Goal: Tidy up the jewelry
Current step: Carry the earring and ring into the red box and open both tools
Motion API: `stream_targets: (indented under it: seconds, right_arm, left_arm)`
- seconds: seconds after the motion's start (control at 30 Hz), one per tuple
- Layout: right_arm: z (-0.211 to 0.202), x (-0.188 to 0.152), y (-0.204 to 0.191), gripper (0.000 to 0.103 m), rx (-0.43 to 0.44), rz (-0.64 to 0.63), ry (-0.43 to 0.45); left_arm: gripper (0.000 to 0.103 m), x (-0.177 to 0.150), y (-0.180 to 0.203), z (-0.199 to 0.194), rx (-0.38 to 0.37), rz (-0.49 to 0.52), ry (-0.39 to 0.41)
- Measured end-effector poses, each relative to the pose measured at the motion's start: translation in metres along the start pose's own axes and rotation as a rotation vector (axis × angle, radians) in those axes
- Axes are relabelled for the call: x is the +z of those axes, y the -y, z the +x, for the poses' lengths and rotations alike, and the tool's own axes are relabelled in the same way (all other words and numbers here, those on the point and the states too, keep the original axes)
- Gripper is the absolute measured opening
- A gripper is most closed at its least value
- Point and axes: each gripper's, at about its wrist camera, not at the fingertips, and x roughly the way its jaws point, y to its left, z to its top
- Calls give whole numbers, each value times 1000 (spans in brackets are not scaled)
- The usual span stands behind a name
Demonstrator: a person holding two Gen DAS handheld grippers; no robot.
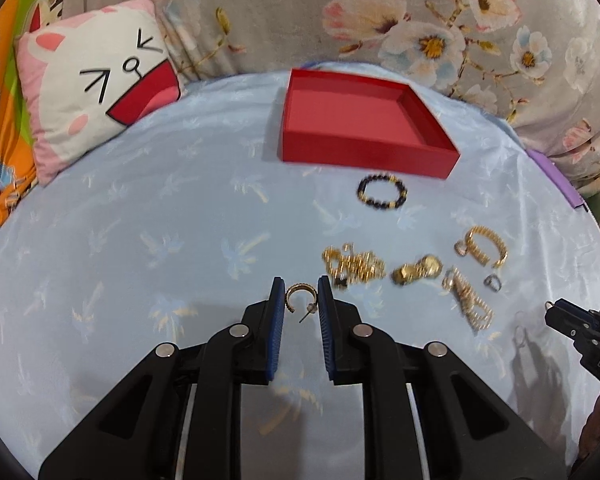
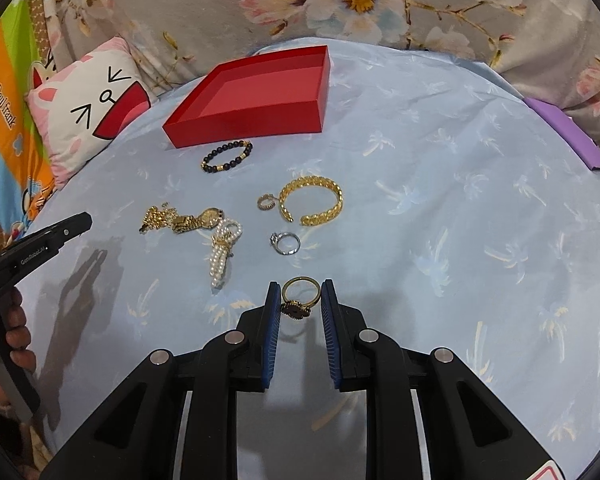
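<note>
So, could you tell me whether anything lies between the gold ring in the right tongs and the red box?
Nothing walls off the red box, whose top is open. The gold ring sits between the right tongs. On the cloth between them lie a silver ring, a gold cuff bracelet and a black beaded bracelet, low enough to lift over.

Open red tray (image 2: 260,116) sits empty, black-and-gold bead bracelet (image 2: 227,156) just in front of it, then gold cuff (image 2: 312,199), tangled gold chains (image 2: 180,218), pearl piece (image 2: 223,252) and silver ring (image 2: 285,243) nearer still.
</note>
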Motion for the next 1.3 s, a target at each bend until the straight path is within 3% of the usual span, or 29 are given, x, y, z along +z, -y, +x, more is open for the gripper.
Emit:
stream_targets:
  seconds: [0.2, 0.33, 0.53, 0.63, 0.9, 0.97, 1.1, 1.3]
  right_arm:
    - [-1, 59, 3, 19, 66, -35, 40]
    - [13, 113, -5, 19, 61, -72, 109]
    - [60, 182, -23, 19, 83, -85, 146]
    - [95, 205, -27, 19, 99, -68, 111]
    - [174, 224, -23, 19, 84, -40, -2]
    - [182, 225, -19, 20, 82, -29, -11]
    - [188, 224, -11, 42, 84, -20, -7]
    - [191, 224, -12, 39, 76, -62, 1]
  left_arm:
    - [16, 50, 1, 1, -43, 8, 68]
    - [16, 93, 8, 17, -45, 18, 128]
    - [16, 150, 17, 66, 3, 22, 145]
    - [16, 171, 24, 94, 23, 34, 150]
    - [16, 185, 31, 164, 31, 30, 60]
    - [16, 182, 32, 178, 21, 32, 31]
    - [17, 177, 34, 193, 31, 31, -6]
    - [25, 172, 30, 199, 48, 13, -21]
